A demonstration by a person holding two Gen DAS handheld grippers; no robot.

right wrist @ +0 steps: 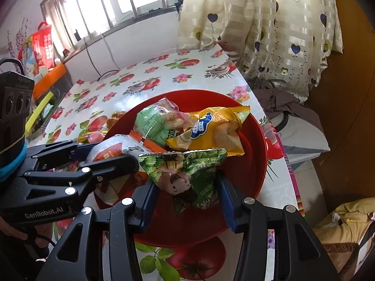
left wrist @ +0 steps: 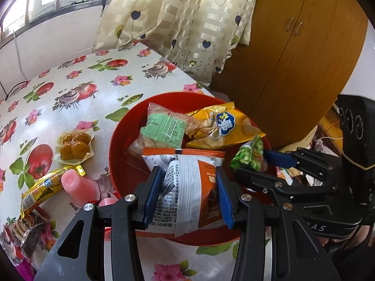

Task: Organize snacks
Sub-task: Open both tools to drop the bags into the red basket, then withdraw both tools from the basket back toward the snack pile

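1. Nearest the left wrist camera, the left gripper [left wrist: 188,192] has its blue-padded jaws clamped on a white-and-orange crinkled snack packet [left wrist: 187,185], held over the near rim of the round red plastic bowl [left wrist: 117,140].
2. At far left on the floral vinyl tablecloth [left wrist: 70,89] lie a yellow foil-wrapped bar [left wrist: 44,187], a clear pack of four brown round cakes [left wrist: 73,146] and a cluster of pink jelly cups [left wrist: 82,185], all outside the bowl.
3. Inside the bowl, a clear packet with a green label [left wrist: 164,128] rests at the far left, touching a yellow crisp bag [left wrist: 222,126] to its right.
4. Further right, the right gripper [right wrist: 187,187] has its jaws pressed onto a green pea snack packet [right wrist: 185,171], just above the bowl's near right part.
5. Behind hang a cream heart-print curtain [left wrist: 187,23] and a wooden wardrobe [left wrist: 293,58].
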